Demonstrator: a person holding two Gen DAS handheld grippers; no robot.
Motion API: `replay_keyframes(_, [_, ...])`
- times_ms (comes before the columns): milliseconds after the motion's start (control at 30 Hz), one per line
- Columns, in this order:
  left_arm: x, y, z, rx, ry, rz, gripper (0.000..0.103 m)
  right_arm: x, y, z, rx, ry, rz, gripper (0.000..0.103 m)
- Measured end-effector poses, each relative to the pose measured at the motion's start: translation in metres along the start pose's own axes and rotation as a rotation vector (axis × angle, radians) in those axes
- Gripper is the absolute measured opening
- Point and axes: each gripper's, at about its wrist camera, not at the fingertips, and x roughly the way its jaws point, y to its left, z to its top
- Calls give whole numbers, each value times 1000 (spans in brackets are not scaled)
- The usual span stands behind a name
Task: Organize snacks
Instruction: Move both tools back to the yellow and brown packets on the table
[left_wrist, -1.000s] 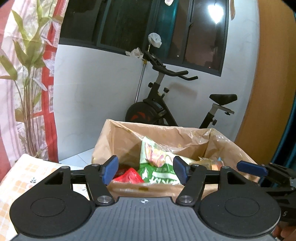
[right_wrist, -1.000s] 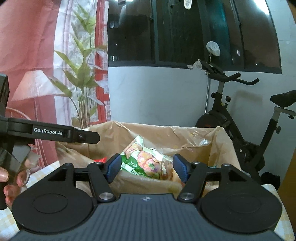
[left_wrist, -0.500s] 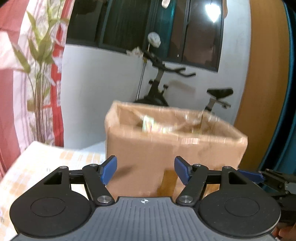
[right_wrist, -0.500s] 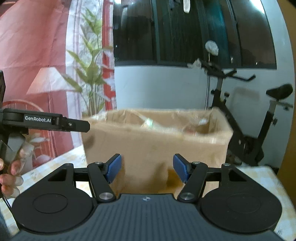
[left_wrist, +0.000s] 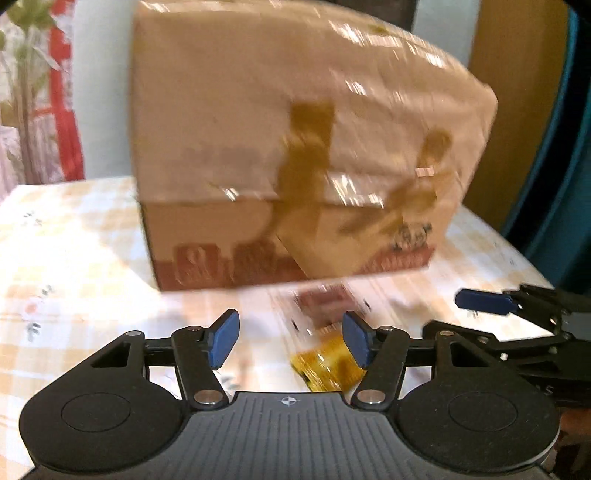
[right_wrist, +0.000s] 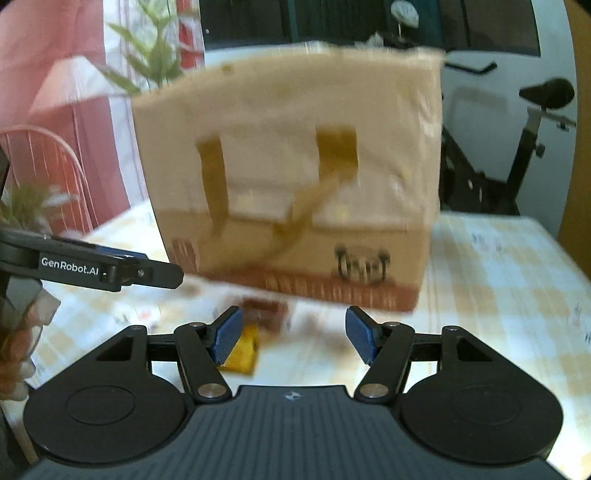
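left gripper fingers apart — empty | right gripper likewise | yellow snack packet on table just ahead — below them

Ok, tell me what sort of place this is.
Probably a room in a home: an exercise bike stands by the wall, a patterned curtain hangs at the side, and a cardboard box sits on a checked tablecloth.

The bench wears a pale cloth checked in cream and soft orange with small flower prints. On it stands a cardboard box, its lower band printed in dull red, with brown tape strips down the front. Just before the box lies a small brown packet, and nearer the camera a yellow packet, both blurred.
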Motion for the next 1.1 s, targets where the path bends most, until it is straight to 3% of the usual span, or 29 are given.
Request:
replay_keyframes(167, [13,-7,-7,69,69,-47,64,9,-7,-17,17,32,-20,65])
replay_keyframes(433, [34,-17,-2,119,108,-101,64,12,-13,-24,46,48,-20,65])
replay_keyframes(833, [32,-9,-8,59,141,-206,64,15,-18,-24,82,46,-9,65])
replay_keyframes(1100, [36,-24,-9,122,122,-146,63,18,-20,-25,98,61,-9,65])
